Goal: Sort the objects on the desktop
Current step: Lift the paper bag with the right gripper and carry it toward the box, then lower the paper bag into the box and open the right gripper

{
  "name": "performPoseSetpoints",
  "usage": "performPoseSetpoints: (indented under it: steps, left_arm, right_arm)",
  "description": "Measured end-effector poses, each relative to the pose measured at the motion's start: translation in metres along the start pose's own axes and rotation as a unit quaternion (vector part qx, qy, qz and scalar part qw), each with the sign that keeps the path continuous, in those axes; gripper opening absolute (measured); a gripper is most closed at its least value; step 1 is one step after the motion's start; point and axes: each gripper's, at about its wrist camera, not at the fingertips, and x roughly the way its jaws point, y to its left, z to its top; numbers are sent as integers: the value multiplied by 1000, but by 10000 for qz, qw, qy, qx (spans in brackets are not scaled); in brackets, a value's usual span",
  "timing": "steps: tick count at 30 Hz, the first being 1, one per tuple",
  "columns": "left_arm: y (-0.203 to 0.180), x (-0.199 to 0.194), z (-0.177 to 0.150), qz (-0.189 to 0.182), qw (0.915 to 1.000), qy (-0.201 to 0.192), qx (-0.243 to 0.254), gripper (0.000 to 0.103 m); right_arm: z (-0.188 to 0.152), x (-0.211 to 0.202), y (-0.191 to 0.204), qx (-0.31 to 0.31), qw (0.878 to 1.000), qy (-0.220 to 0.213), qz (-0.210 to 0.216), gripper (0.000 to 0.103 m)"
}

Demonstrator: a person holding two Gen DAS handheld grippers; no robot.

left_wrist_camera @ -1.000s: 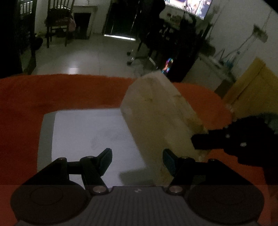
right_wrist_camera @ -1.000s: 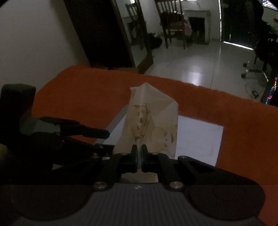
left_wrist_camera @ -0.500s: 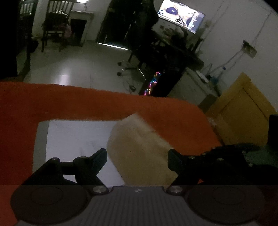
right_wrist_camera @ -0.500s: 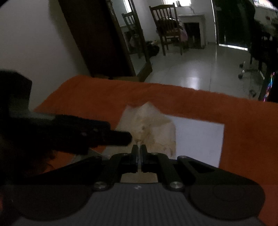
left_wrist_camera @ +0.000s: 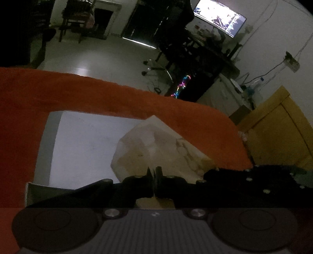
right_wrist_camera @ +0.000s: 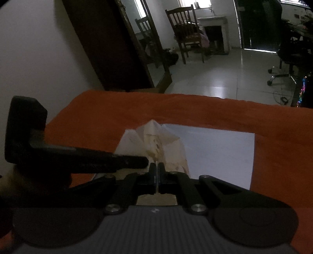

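A pale crumpled bag (left_wrist_camera: 156,148) with brown stains hangs over a white sheet (left_wrist_camera: 84,148) on the orange cloth (left_wrist_camera: 29,109). My left gripper (left_wrist_camera: 155,172) has its jaws closing, and they pinch the bag's near edge. In the right wrist view the same bag (right_wrist_camera: 162,144) stands as a peaked fold, and my right gripper (right_wrist_camera: 156,166) is shut on its lower edge. The left gripper's black finger (right_wrist_camera: 117,161) reaches in from the left and meets the bag right beside my right fingertips. The bag's bottom is hidden behind the jaws.
The white sheet (right_wrist_camera: 215,152) covers the middle of the orange cloth (right_wrist_camera: 117,111). A yellow wooden cabinet (left_wrist_camera: 277,132) stands past the table's right edge. Beyond the far edge lie a tiled floor, a wooden chair (right_wrist_camera: 185,29) and a lit monitor (left_wrist_camera: 219,13).
The left jaws stood wide apart around the bag and have now come together on its edge. The left gripper has moved in beside the right one. The bag has folded into a lower, crumpled peak.
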Motion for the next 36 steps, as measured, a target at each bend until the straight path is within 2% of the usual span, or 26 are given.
performPoseSetpoints:
  steps: [6,16,28,36]
  left_arm:
    - [-10,-26,-14,203,9998,49,72,1]
    - [-2,-50,-73,595,9974,302,270,1]
    - [-7,-17,-128,1137,9862,855,843,1]
    - [-4,6,-145,1295,9812,1125,884,1]
  right_arm:
    - [-7,-7,17,22,9999,74,-99,3]
    - [-48,3,48,-81,9988,446,-169,3]
    - [-111,49,38,0,9916,1215,-445,3]
    - [-126,69,22,162,9876,1479,-508,3]
